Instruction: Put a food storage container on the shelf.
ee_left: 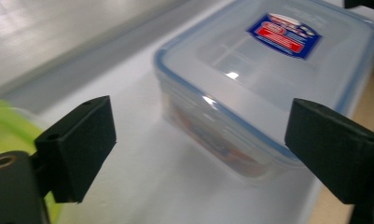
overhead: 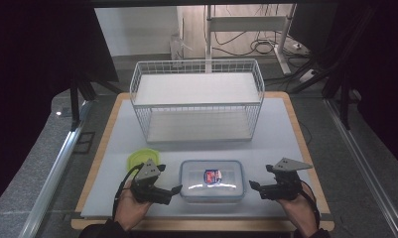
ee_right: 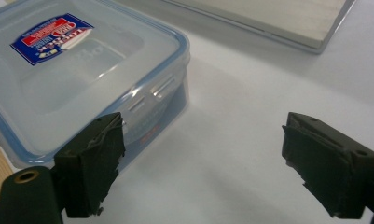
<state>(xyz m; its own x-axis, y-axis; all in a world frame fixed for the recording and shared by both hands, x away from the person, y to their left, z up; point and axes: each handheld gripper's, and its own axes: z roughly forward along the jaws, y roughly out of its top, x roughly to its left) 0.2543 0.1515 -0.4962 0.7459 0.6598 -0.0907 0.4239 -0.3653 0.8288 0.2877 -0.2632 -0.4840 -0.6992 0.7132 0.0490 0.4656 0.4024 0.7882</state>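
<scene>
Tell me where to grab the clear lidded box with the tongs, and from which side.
Take the clear box by its two short ends, one pair of tongs per end. The left tongs and right tongs already flank those ends, both open. The lid overhangs as a blue-edged rim, likely giving the pads a ledge; the box looks too wide for one grip.
</scene>
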